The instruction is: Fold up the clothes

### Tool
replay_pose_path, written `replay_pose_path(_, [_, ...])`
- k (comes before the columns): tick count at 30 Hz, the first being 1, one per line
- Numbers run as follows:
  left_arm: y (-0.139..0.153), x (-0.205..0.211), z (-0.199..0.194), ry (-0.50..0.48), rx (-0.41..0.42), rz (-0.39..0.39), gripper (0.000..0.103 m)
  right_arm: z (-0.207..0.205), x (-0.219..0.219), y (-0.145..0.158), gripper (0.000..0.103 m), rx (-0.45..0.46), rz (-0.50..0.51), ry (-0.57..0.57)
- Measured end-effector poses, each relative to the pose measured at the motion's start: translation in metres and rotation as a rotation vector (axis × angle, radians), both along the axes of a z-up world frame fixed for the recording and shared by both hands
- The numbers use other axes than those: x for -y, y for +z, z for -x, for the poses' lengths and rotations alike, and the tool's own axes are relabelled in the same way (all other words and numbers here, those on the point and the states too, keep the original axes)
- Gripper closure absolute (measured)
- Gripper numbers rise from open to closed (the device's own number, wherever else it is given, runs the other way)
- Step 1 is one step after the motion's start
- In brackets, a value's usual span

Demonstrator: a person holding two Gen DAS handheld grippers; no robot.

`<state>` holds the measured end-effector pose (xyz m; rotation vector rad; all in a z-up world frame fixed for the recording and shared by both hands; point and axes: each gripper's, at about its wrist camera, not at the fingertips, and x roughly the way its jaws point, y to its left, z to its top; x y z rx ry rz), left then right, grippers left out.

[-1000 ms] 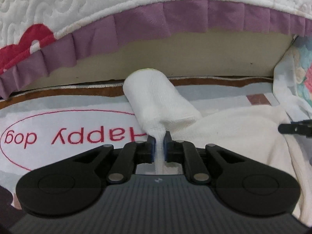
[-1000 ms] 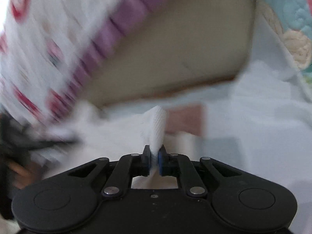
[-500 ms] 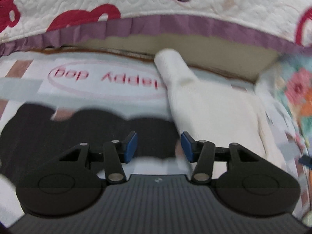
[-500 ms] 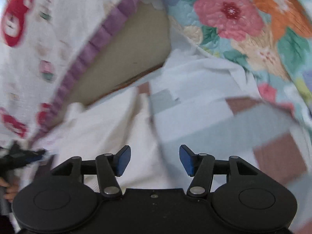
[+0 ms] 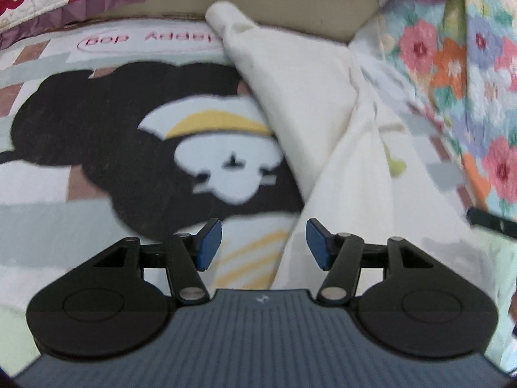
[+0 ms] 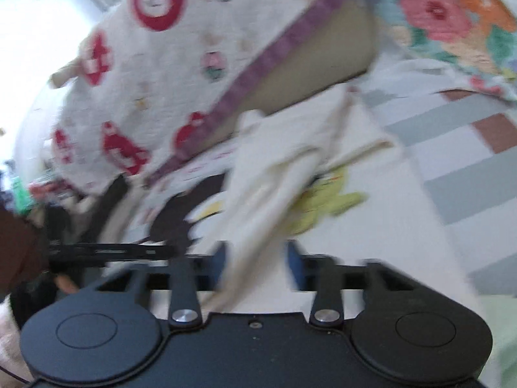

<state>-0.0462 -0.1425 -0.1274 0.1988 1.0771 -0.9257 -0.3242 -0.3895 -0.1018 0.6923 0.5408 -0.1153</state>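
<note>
- Risk of snagging a single layer: cream garment (image 5: 310, 97) lies in loose ridges on the bed cover (image 5: 48, 194), so a shallow pinch could lift only the top ply and pull the fold crooked.
- Risk of catching the printed cover along with the cloth, since the garment's edge rests directly on it near 6 o'clock in the left wrist view.
- Risk of a misjudged grab on the right side: heavy blur there, edge position hard to read.
- Garment location: from 12 o'clock near the frilled quilt (image 5: 97, 9) down to 5 o'clock in the left view; center frame, running down to 6 o'clock, in the right view.
- Left gripper (image 5: 263, 244): spread wide, empty, low over the cover and level, cloth edge passing between the blue pads (image 5: 210, 242) without touching.
- Right gripper (image 6: 257, 258): apparently parted, rolled to one side; cloth crosses the gap, no firm pinch evident, though blur leaves doubt.
- Flowered blanket (image 5: 468, 64) at 2 o'clock, near the garment.
</note>
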Motion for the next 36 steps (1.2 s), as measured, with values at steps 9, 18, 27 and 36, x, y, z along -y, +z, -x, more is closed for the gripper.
replay_pose_path(9, [-0.018, -0.053, 0.025, -0.088, -0.127, -0.123, 0.039, -0.014, -0.042, 0.013, 0.096, -0.065, 0.047, 0.2])
replay_pose_path(18, [-0.024, -0.047, 0.041, -0.143, -0.09, -0.098, 0.059, -0.024, -0.087, -0.018, 0.095, -0.206, 0.072, 0.464])
replay_pose_path(27, [-0.033, -0.046, 0.032, -0.102, -0.155, -0.061, 0.062, -0.028, -0.105, -0.04, 0.096, -0.296, 0.144, 0.547])
replay_pose_path(36, [0.007, -0.031, 0.057, -0.25, -0.197, 0.118, 0.099, -0.005, -0.073, -0.039, 0.089, -0.228, 0.018, 0.467])
